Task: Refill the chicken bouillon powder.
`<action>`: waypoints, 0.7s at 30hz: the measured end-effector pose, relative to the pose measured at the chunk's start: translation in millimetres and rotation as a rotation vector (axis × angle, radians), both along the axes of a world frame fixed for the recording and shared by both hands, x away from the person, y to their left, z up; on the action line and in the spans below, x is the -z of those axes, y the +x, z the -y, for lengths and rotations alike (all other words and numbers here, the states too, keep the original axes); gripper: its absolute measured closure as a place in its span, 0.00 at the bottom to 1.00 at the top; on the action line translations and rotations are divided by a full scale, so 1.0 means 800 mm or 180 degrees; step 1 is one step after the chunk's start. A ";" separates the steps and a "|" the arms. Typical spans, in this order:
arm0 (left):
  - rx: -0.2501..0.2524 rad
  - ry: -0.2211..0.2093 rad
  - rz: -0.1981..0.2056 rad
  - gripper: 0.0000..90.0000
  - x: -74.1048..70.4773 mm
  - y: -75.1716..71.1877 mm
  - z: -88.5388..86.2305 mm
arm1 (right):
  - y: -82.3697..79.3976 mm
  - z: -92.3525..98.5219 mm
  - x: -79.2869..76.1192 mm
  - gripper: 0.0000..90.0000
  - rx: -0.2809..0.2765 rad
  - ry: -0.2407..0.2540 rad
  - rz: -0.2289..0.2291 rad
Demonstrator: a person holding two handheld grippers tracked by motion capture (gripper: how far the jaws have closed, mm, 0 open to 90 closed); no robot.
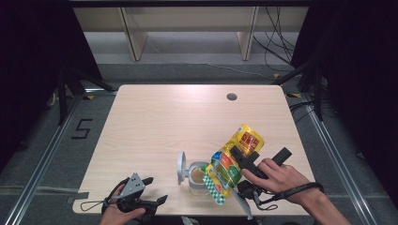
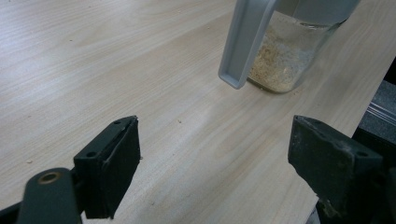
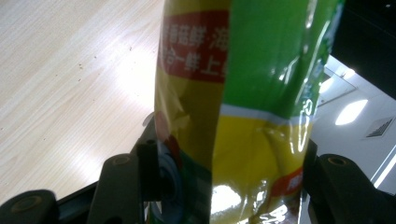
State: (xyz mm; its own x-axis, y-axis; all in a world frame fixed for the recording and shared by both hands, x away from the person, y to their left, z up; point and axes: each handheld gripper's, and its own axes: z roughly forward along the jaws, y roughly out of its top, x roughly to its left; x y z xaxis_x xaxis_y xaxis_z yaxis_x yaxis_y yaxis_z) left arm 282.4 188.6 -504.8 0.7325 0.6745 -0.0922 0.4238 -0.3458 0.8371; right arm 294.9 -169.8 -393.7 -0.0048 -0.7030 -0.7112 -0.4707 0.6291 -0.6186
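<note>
A yellow and green snack pouch [image 1: 232, 164] hangs tilted, its lower end over a small glass jar [image 1: 198, 177] near the table's front edge. The jar holds beige powder [image 2: 280, 70], and its grey flip lid [image 1: 181, 167] stands open on the left side. My right gripper [image 1: 237, 157] is shut on the pouch [image 3: 243, 93], with the jaws pressing on both of its sides [image 3: 229, 149]. My left gripper [image 1: 157, 190] rests at the front left of the table, open with nothing between its jaws [image 2: 215, 126], and points toward the jar and lid [image 2: 245, 42].
The light wooden table [image 1: 164, 122] has a round cable hole [image 1: 231, 97] at the back right. Beyond it stand pale shelf legs [image 1: 133, 42] and loose cables [image 1: 277, 51] on the floor. The table's front edge lies just below both hands.
</note>
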 end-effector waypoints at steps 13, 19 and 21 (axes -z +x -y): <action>-0.0003 0.0011 0.0009 0.18 0.000 0.000 0.000 | 0.002 0.001 0.001 0.54 -0.0006 0.0008 -0.0003; -0.0001 -0.0011 0.0004 0.18 0.000 0.000 0.000 | 0.002 0.002 0.003 0.54 0.0037 0.0086 -0.0061; -0.0012 -0.0035 0.0001 0.18 0.000 -0.001 0.001 | 0.002 0.002 0.004 0.54 0.0031 0.0089 -0.0048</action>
State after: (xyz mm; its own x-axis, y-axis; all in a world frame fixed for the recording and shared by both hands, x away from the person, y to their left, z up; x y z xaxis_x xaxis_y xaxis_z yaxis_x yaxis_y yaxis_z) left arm 281.9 187.9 -504.9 0.7300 0.6762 -0.0993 0.4248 -0.3351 0.8410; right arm 296.5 -171.6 -396.7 -0.0223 -0.6827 -0.7304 -0.4736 0.6506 -0.5937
